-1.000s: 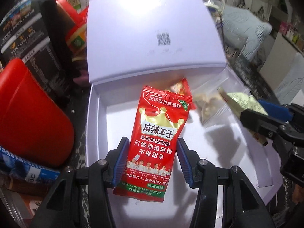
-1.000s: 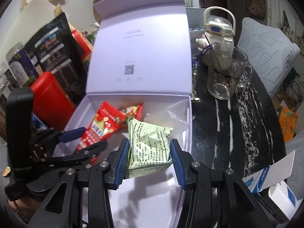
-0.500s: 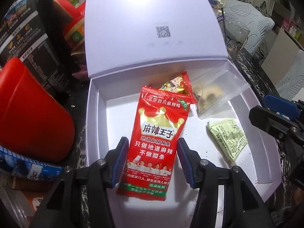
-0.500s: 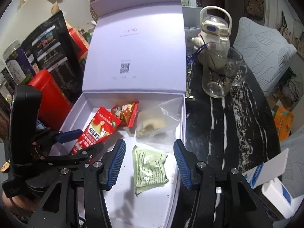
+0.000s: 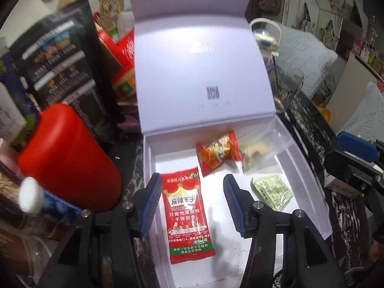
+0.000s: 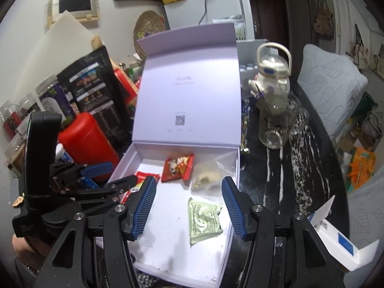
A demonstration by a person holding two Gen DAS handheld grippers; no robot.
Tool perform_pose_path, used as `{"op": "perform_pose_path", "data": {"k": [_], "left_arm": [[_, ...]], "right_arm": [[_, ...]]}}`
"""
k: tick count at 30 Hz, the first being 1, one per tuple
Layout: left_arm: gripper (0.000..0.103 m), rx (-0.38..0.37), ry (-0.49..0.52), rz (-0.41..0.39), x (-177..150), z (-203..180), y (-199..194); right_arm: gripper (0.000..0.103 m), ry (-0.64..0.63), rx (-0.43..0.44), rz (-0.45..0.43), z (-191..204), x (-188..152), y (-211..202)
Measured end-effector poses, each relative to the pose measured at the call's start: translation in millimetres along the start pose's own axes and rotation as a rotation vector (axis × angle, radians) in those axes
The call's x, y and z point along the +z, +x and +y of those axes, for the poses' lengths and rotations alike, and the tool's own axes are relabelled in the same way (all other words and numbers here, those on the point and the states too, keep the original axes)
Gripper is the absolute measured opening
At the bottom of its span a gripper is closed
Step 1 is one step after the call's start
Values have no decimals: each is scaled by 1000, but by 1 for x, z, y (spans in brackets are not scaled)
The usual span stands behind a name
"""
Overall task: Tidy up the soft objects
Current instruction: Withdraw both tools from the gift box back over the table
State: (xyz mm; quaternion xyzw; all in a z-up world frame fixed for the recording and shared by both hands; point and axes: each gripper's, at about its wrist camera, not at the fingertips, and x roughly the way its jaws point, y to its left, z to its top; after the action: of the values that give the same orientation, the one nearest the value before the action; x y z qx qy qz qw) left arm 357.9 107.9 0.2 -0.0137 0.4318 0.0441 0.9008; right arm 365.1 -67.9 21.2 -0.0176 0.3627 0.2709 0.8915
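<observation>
A pale lilac box (image 5: 309, 168) stands with its lid up on the dark table. On its floor lie a long red snack packet (image 5: 187, 216), a small red packet (image 5: 216, 156), a clear bag (image 5: 259, 151) and a green packet (image 5: 272, 190). My left gripper (image 5: 192, 178) hangs open above the long red packet, with neither pad touching it. My right gripper (image 6: 189, 180) hovers over the box (image 6: 234, 192) with its jaws opening. The green packet (image 6: 204, 218) lies loose below them, nearer the right finger. Part of the long red packet (image 6: 144, 175) is hidden behind the left gripper (image 6: 112, 175).
A red canister (image 5: 67, 158) and black snack bags (image 5: 60, 67) crowd the box's left side. To its right stand a glass mug (image 6: 278, 124) and a cream water bottle (image 6: 271, 72) on the black marble table (image 6: 300, 168). A white and blue carton (image 6: 340, 242) lies at the near right.
Both grippers have risen and drawn back from the box. The right gripper let go of the green packet, which now lies on the box floor, and its jaws have widened.
</observation>
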Motion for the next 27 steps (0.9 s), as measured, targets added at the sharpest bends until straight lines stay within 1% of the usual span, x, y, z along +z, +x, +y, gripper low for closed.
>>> {"op": "perform_pose_path", "data": {"k": [4,8,12,14,18,23,27], "left_arm": [[52,-12,-9,-63,3,4,-25],[52,-44,-20,-127,3,7,-53],[52,-54,-14,-190,0,6,-81],[52,-71,-13,-216,-2,5,-93],[52,-73,-2,-263,-6,4,-117],[52,-83,1,-290,-10,4,-133],[52,-72,18,-309,-15,0,-143]], "right_arm": [[57,-14,8,-47,6,3,-19],[59,-41,12,-102,14,5,-40],[60,-57,19,-154,19,5,-60],[64,-83,8,-188,25,5,-73],[66,-110,14,-241,34,3,-95],[83,-151,8,-301,46,-2,-121],[88,-185,-12,-347,53,-7,-140]]}}
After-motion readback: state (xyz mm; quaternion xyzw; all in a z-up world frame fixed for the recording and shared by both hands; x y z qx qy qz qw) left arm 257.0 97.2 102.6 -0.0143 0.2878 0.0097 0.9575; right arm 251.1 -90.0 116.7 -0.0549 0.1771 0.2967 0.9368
